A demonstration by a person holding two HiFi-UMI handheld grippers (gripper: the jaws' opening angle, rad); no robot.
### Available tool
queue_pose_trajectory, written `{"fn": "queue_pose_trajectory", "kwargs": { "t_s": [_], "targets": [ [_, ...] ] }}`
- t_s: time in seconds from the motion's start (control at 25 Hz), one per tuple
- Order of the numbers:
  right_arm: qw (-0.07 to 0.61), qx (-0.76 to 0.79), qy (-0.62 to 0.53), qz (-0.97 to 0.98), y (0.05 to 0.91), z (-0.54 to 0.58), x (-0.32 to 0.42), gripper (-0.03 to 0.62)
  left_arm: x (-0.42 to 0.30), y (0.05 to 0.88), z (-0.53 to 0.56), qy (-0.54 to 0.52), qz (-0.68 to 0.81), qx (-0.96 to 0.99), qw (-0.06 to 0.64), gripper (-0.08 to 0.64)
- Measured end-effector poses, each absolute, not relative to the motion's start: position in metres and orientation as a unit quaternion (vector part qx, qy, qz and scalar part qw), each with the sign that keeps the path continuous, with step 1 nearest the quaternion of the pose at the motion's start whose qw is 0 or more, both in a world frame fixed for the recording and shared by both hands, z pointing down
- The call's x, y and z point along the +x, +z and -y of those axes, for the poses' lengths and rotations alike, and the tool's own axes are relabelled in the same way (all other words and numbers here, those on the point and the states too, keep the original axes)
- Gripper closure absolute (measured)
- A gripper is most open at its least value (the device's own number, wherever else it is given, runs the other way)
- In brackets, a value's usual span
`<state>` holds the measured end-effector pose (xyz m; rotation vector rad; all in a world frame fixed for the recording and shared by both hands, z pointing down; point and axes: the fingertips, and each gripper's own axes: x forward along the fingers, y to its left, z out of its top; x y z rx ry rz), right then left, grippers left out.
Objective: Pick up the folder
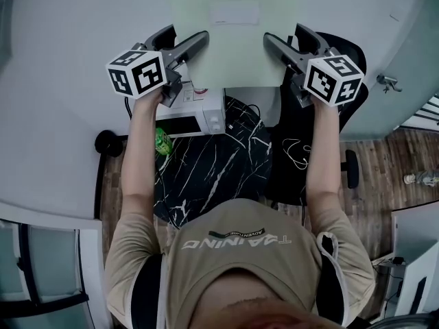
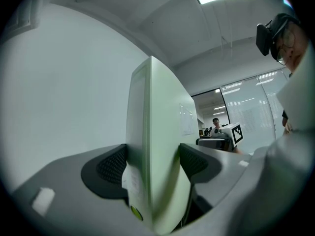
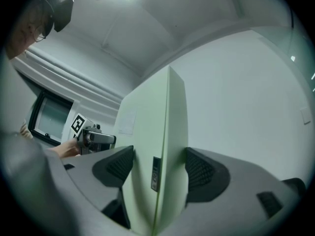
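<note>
Head view: folder (image 1: 226, 33) at 12 o'clock, up in the air. My left hand-held gripper (image 1: 186, 41) is on its 9 o'clock edge, my right hand-held gripper (image 1: 285, 38) on its 3 o'clock edge.

Left gripper view: jaws clamped on the folder (image 2: 157, 146), pads touching both faces.

Right gripper view: same, pinching the folder (image 3: 157, 146).

The pick-up looks basically done. Next move calls for equal squeeze, both sides level, no twisting.

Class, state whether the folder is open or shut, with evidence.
Shut: the folder has its covers together, clamped in left gripper and right gripper.
</note>
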<state>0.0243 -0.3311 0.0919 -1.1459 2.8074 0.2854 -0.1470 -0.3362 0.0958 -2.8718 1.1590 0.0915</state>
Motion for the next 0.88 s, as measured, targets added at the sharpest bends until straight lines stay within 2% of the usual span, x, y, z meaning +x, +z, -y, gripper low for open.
{"fn": "queue_pose_trajectory", "kwargs": {
  "t_s": [0.88],
  "targets": [
    [0.036, -0.369, 0.08, -0.925, 0.099, 0.336, 0.019, 0.29, -0.151, 0.097, 0.335, 0.015, -0.387, -0.922, 0.025, 0.238]
  ]
}}
